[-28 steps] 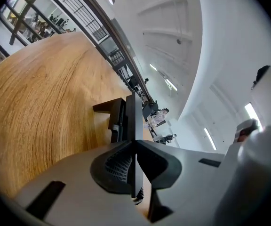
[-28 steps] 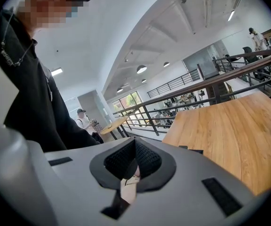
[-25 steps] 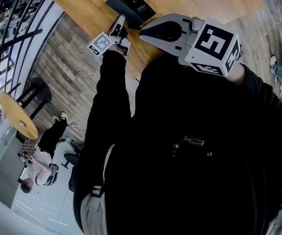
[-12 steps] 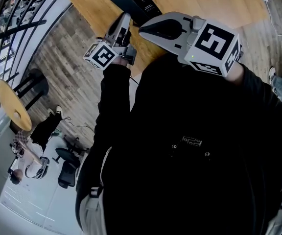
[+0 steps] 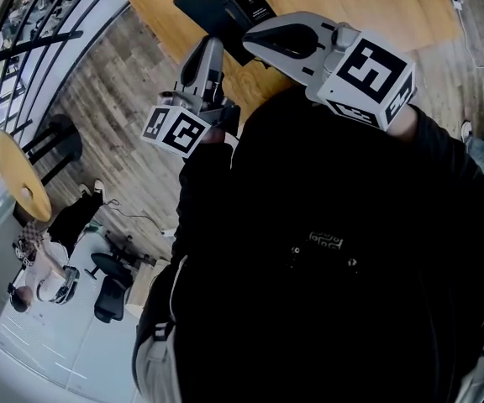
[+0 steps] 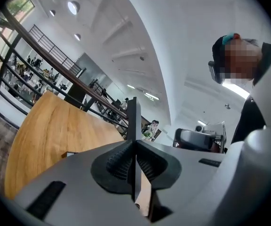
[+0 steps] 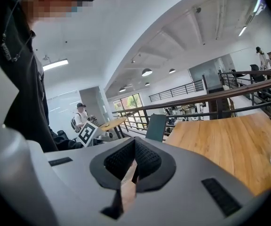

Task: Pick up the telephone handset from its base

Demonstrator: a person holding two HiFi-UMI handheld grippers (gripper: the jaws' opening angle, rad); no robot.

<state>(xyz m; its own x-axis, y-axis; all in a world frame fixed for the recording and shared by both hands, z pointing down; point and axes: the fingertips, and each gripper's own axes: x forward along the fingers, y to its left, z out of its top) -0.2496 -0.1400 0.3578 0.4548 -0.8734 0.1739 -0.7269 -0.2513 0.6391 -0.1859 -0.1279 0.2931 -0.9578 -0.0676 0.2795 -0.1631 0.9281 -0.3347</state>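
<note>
1. L gripper (image 6: 134,147): jaws narrow, pads clamped on the thin dark telephone handset (image 6: 133,114). It stands edge-on btwn them & sticks out past the tips.
2. R gripper (image 7: 134,142): jaws closed, pads meeting at the tips, nothing btwn them. It points out over the wooden table (image 7: 225,140).
3. Head view: both grippers reach fwd side by side. The L one extends from a black sleeve (image 5: 200,191). The R one sits just beside it, its marker cube (image 5: 368,70) nearest the camera.
4. In the head view the handset shows as a flat dark slab at the L gripper's tips. It is just left of the black base (image 5: 255,2), which lies on the table near the edge. Whether slab & base touch can't be told from above.
5. Surroundings: wood-plank floor (image 5: 116,91) beside the table, a dark railing (image 5: 23,49) at upper left. Beyond it are a round yellow table (image 5: 19,183) & a bystander (image 5: 44,271).
</note>
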